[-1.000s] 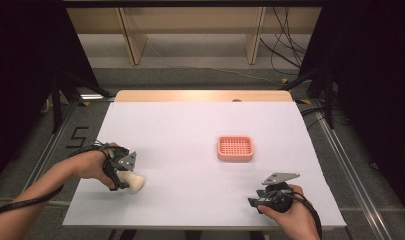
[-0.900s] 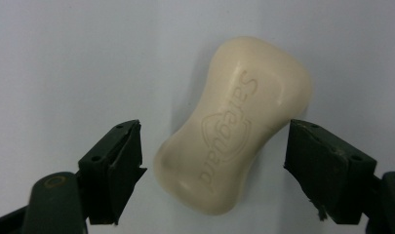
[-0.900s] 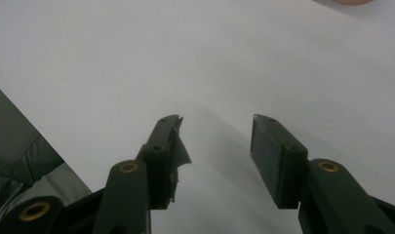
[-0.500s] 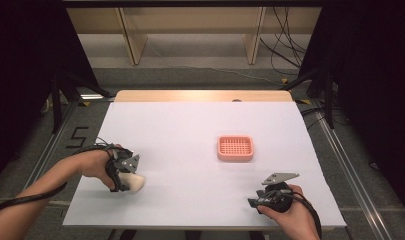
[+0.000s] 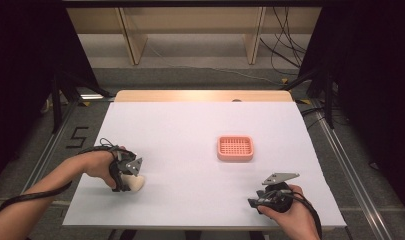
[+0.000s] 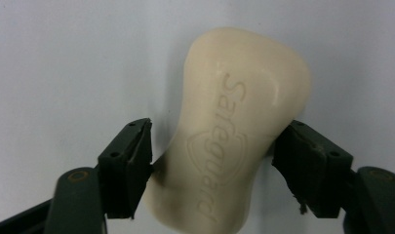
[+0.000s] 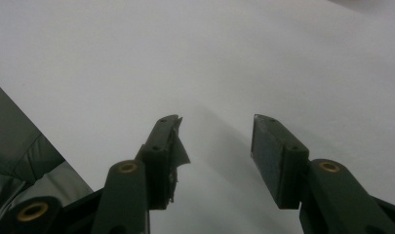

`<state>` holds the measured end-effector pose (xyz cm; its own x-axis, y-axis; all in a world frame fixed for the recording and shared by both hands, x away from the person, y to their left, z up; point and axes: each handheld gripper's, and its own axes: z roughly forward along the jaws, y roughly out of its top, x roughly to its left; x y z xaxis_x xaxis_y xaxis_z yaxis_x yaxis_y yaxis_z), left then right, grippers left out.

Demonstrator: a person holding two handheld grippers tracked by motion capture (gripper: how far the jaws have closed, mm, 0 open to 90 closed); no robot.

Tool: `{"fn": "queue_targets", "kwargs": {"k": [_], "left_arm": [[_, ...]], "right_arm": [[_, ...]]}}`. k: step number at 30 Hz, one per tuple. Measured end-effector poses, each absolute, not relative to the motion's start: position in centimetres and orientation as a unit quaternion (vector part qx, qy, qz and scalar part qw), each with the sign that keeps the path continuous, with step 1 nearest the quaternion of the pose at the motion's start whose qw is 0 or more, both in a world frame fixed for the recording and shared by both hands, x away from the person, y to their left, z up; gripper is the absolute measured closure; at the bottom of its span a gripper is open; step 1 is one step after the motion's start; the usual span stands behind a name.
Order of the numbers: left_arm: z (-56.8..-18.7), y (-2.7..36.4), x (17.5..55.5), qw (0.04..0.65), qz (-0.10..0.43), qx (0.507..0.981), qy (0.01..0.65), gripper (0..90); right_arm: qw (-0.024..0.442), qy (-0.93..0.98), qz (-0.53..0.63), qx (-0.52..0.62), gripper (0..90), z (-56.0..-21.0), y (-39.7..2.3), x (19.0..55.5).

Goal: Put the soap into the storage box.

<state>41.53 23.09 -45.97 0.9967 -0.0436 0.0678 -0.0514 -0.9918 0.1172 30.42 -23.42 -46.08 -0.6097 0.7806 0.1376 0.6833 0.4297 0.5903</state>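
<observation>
High view: the soap bar (image 5: 135, 183) lies at the left tongs (image 5: 131, 172), well left of the pink soap dish (image 5: 235, 148); the right tongs (image 5: 262, 201) sit nearer the dish.

Left gripper view: jaws straddle the bar's waist, touching, long axis running away.

Right gripper view: jaws apart, empty over the worktop (image 7: 234, 58).

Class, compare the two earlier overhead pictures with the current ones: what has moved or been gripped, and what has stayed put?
Little changed. The left gripper stays at the soap bar, jaws flanking its narrow middle; whether they press it is unclear. The right gripper remains open over the white table. The pink soap dish has not moved.
</observation>
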Motion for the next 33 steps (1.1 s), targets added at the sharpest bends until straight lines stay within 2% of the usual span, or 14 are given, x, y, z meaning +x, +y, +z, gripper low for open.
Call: {"fn": "queue_targets", "kwargs": {"k": [10,25,33], "left_arm": [[-45.95,22.68,41.29,0.036,0.024,0.999,0.01,45.0],[-45.95,22.42,41.41,0.028,0.016,0.999,0.029,48.6],[-45.91,22.74,41.37,0.035,0.012,0.997,0.062,49.1]], "right_arm": [[0.074,0.845,0.302,0.436,53.9,-46.0,-23.38,30.45],[0.069,0.844,0.303,0.438,53.6,-46.06,-23.33,30.44],[0.073,0.846,0.303,0.433,53.6,-46.07,-23.44,30.5]]}}
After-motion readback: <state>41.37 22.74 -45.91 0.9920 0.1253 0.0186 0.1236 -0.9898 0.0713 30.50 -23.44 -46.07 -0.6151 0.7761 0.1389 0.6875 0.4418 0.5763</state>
